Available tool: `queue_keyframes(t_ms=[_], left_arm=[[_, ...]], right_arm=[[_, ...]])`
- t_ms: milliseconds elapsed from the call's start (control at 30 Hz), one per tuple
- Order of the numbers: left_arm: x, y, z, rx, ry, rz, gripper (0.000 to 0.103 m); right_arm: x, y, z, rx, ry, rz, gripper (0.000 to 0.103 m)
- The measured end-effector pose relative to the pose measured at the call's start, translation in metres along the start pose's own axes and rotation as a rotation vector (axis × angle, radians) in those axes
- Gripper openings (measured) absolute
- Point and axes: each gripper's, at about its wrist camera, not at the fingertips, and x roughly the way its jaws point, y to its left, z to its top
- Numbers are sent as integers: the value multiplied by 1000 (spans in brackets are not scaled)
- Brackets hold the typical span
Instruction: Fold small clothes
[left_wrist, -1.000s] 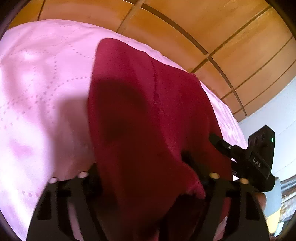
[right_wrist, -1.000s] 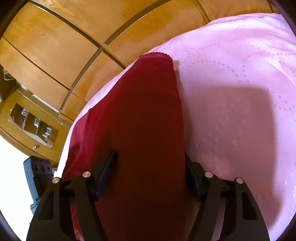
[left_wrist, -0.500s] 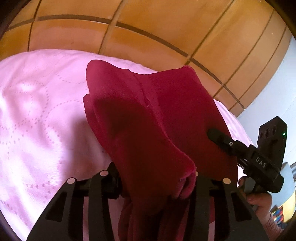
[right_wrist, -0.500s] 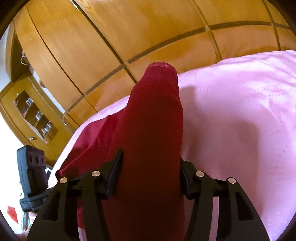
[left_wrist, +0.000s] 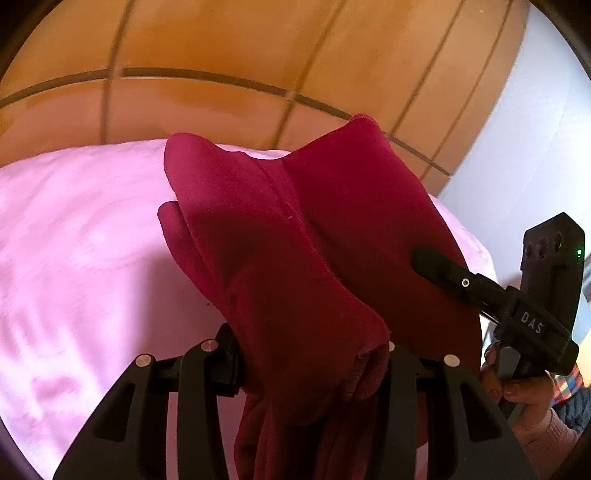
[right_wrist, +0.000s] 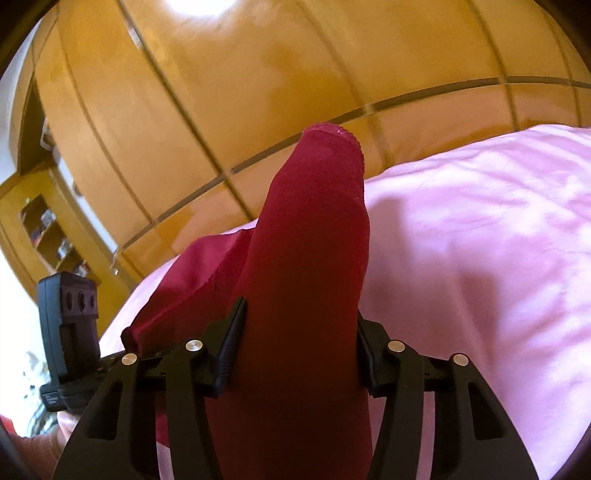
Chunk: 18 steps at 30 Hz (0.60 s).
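A dark red garment (left_wrist: 295, 229) hangs lifted above the pink bedspread (left_wrist: 74, 258), stretched between both grippers. My left gripper (left_wrist: 310, 354) is shut on a bunched edge of it, and folds droop below the jaws. My right gripper (right_wrist: 297, 350) is shut on a smoother band of the same garment (right_wrist: 314, 229), whose hemmed end stands up past the jaws. In the left wrist view one finger of the right gripper (left_wrist: 443, 271) presses the cloth from the right, with a hand (left_wrist: 517, 387) under it. The cloth hides the inner faces of all pads.
The pink bedspread (right_wrist: 480, 240) fills the lower part of both views. Glossy wooden wardrobe panels (left_wrist: 221, 44) rise behind the bed. A shelf niche (right_wrist: 44, 229) with small items sits at the left. The left gripper's body (right_wrist: 70, 325) is low at the left.
Both grippers have closed onto the garment and risen, lifting it off the bedspread. The cloth now folds over itself in the air, and more of the wardrobe shows.
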Motion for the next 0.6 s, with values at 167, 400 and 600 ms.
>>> queue_keyframes(t_ms=[167, 400, 600], left_arm=[[31, -35, 21, 60, 9, -58, 41], [82, -83, 53, 169, 25, -106, 41], [128, -115, 67, 222, 49, -111, 41]], right_arm=[[-28, -31, 15, 11, -74, -76, 52], [-50, -76, 31, 53, -166, -167, 52], [-47, -117, 37, 78, -223, -259, 52]])
